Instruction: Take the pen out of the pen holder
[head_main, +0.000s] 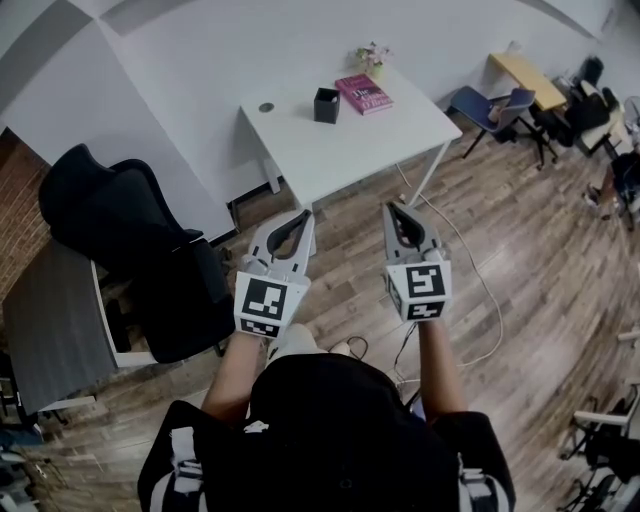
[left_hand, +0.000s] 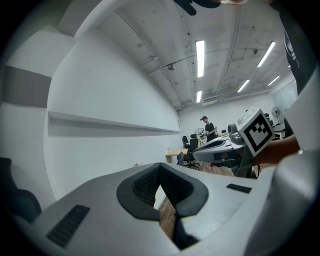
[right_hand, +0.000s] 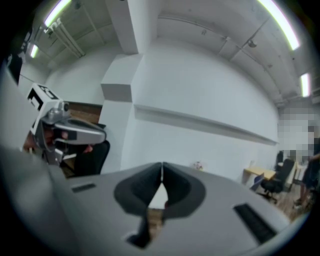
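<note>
Closed and empty, the left gripper (head_main: 302, 215) and right gripper (head_main: 392, 208) hang over floor short of the table's (head_main: 345, 152) near edge; the pen holder (head_main: 326, 104) stands by its far edge.

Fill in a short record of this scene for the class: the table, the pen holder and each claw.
table: white, ahead of the person
pen holder: black, upright on the table, beside a pink book
pen: cannot be made out
left claw: shut, empty, short of the table
right claw: shut, empty, short of the table
</note>
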